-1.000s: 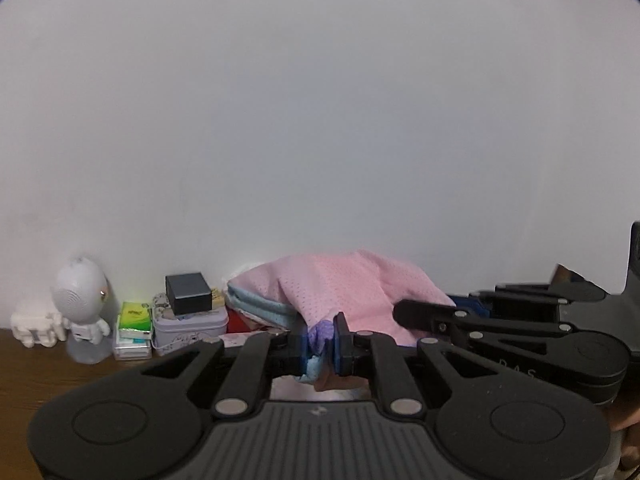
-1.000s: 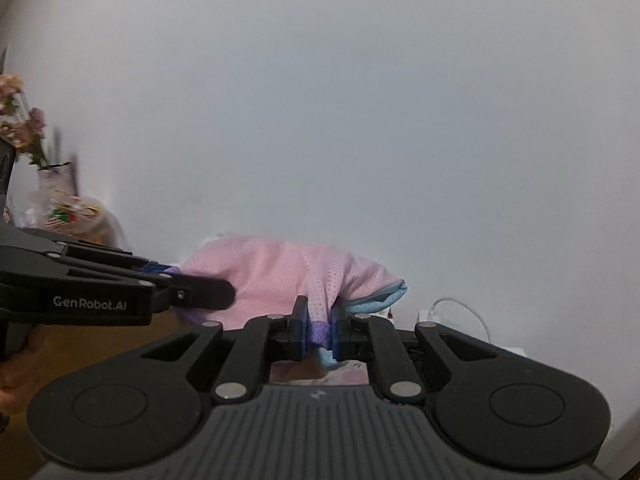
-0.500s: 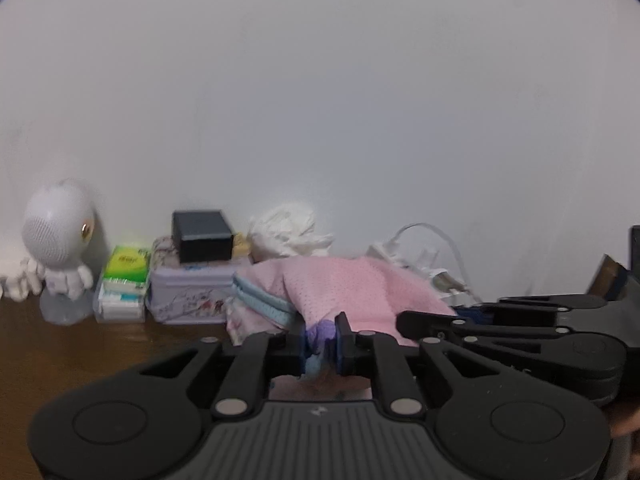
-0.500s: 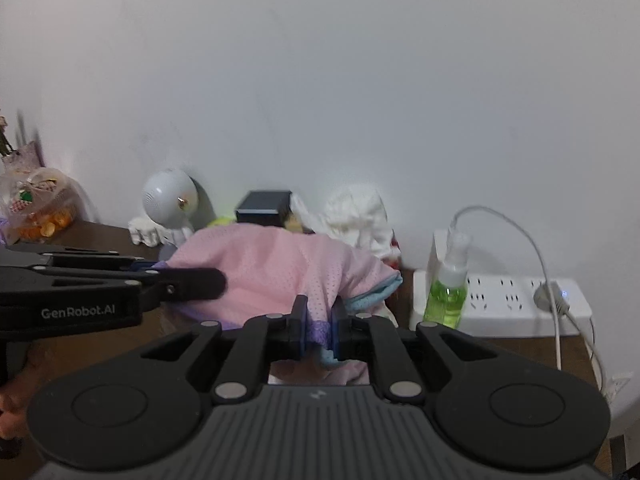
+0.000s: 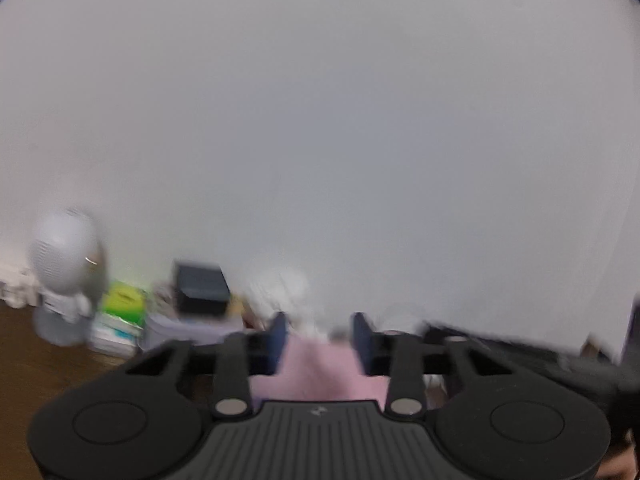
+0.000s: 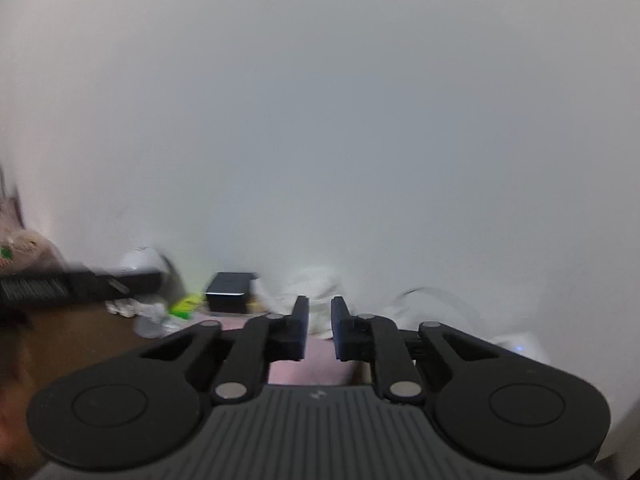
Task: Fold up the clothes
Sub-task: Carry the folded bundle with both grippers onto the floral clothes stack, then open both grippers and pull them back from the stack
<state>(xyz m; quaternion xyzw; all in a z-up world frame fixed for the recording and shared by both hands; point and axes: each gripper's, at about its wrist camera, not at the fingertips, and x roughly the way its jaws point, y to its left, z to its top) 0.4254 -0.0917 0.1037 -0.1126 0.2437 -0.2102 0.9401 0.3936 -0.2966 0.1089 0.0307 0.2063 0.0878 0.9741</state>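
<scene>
Both my tongs open, gripping nothing: left gripper (image 5: 319, 334) gapes wide, right gripper (image 6: 319, 322) narrower. Pink cloth (image 5: 320, 372) lies on the table below them. Beyond: black box (image 6: 231, 286), blurry white robot toy (image 5: 66, 268), wall.

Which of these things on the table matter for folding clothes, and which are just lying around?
For the job: pink garment.
Lying about: white round gadget, green packet, dark box, white power strip.
</scene>
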